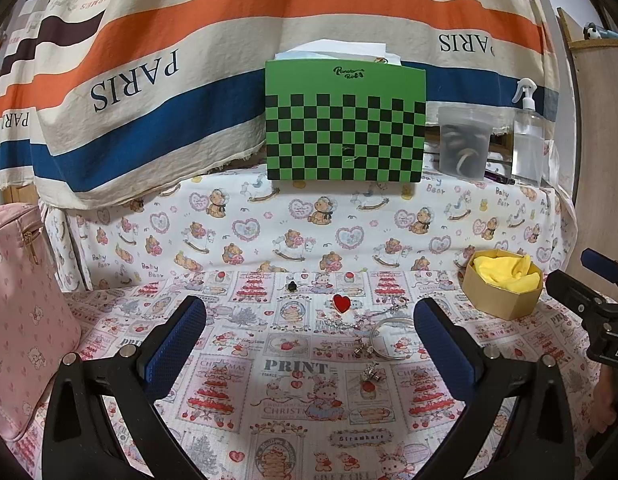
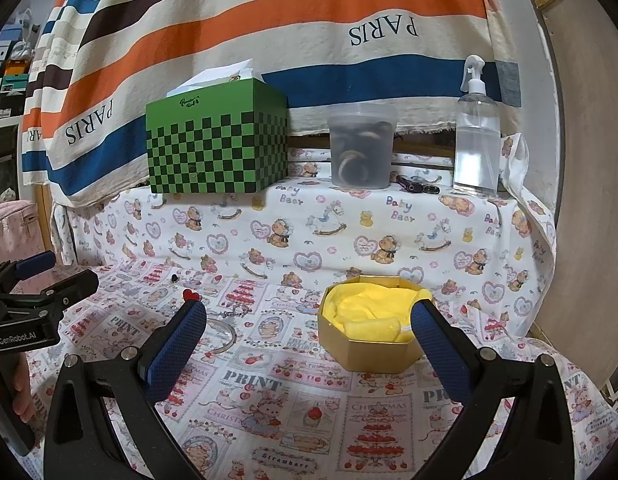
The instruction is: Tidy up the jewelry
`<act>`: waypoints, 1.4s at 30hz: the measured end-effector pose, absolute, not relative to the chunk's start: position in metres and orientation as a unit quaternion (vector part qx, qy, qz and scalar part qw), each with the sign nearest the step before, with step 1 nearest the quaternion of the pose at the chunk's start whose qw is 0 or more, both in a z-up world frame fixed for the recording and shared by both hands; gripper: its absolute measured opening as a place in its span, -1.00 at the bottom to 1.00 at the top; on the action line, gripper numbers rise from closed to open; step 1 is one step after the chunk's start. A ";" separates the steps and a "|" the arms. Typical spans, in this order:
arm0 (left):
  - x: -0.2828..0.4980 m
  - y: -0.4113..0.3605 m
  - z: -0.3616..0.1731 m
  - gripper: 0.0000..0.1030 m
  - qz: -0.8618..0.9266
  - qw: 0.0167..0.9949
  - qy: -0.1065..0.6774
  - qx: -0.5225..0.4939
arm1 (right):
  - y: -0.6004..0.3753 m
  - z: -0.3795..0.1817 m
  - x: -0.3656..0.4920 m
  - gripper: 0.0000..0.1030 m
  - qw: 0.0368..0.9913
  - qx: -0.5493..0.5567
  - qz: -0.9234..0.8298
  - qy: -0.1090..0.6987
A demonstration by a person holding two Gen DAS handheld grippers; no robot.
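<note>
Jewelry lies loose on the printed cloth: a red heart piece (image 1: 341,302), a small black piece (image 1: 292,286), a silver chain (image 1: 365,316), a silver bangle (image 1: 391,338) and small silver charms (image 1: 371,374). A gold octagonal box (image 1: 503,290) lined with yellow cloth stands to their right. My left gripper (image 1: 309,332) is open, with the jewelry lying on the cloth between and ahead of its fingers. My right gripper (image 2: 309,332) is open and empty, just in front of the gold box (image 2: 373,350), its right finger overlapping the box's near right corner. The bangle (image 2: 223,334) and heart (image 2: 191,293) lie beyond its left finger.
A green checkered box (image 1: 345,124), a lidded clear tub (image 1: 465,142) and a spray bottle (image 1: 529,136) stand on the raised shelf behind. A pink bag (image 1: 25,320) sits at the left. A striped towel hangs at the back. A wooden panel (image 2: 581,160) borders the right.
</note>
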State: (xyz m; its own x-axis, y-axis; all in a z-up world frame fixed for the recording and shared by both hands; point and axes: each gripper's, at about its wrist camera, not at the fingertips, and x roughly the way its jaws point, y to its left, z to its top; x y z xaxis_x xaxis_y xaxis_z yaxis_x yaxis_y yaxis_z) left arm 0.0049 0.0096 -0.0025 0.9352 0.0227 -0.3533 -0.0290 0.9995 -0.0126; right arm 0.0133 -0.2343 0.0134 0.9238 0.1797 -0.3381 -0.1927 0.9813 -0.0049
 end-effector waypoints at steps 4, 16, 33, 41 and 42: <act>0.004 0.009 -0.002 1.00 0.013 0.984 0.179 -0.009 | -0.234 0.013 0.013 1.00 0.981 -0.018 0.095 0.171; 0.004 0.009 -0.002 1.00 0.012 0.984 0.177 -0.008 | -0.234 0.012 0.013 1.00 0.980 -0.018 0.094 0.172; -0.006 0.011 0.002 1.00 0.005 0.988 0.152 -0.018 | -0.238 0.011 0.011 1.00 0.982 -0.016 0.088 0.168; -0.009 0.018 0.003 1.00 0.012 0.990 0.135 -0.031 | -0.237 0.015 0.006 1.00 0.983 -0.015 0.095 0.156; -0.009 0.017 0.004 1.00 0.018 0.991 0.132 -0.026 | -0.237 0.015 0.005 1.00 0.983 -0.015 0.095 0.154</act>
